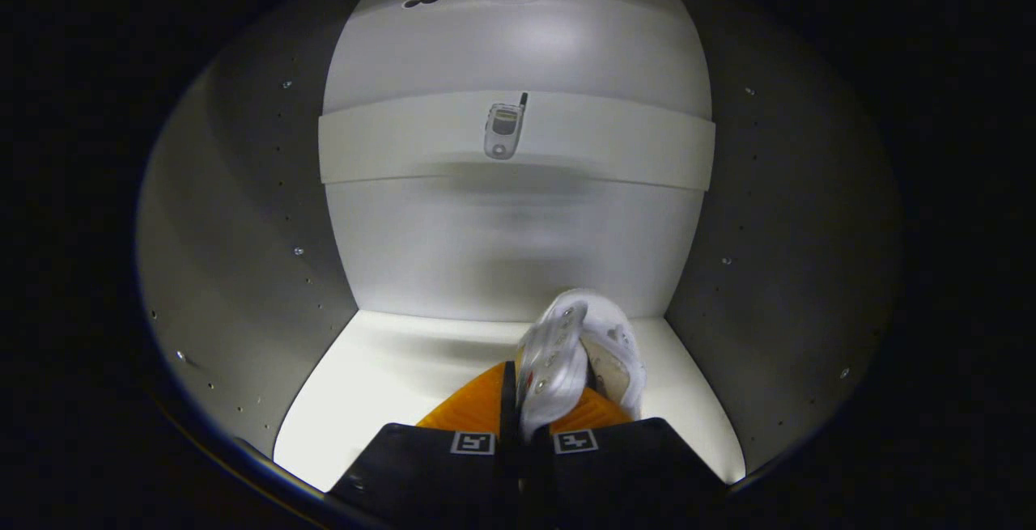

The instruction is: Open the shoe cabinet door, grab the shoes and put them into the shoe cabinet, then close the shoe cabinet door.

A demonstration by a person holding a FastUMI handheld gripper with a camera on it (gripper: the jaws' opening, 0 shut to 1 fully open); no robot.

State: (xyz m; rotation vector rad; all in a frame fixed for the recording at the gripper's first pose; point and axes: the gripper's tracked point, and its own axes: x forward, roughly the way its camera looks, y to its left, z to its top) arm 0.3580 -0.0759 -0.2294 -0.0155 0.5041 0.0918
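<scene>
We are looking straight into the shoe cabinet [243, 214], with its grey side walls spreading out on both sides and dotted with rows of small peg holes. The pale back wall faces us, and a white shelf [615, 150] crosses it higher up. On the front edge of that shelf we see a small picture or sticker of a phone [503, 130].

Our gripper [530, 433] reaches in low over the white floor of the cabinet [380, 384]. Its jaws are drawn nearly together, and a white shoe [579, 352] is pinched between them. The two orange fingers [469, 409] sit on either side of the shoe, one to the left and one to the right, with the black finger mounts carrying square markers just behind them. The shoe stands on edge in the grip, its side with a row of metal eyelets turned toward us, and it sticks out ahead of the fingers toward the back wall.

The shoe is inside the lower compartment, over the bright floor and right of the middle. We cannot tell whether it touches the floor or hangs just above it.
</scene>
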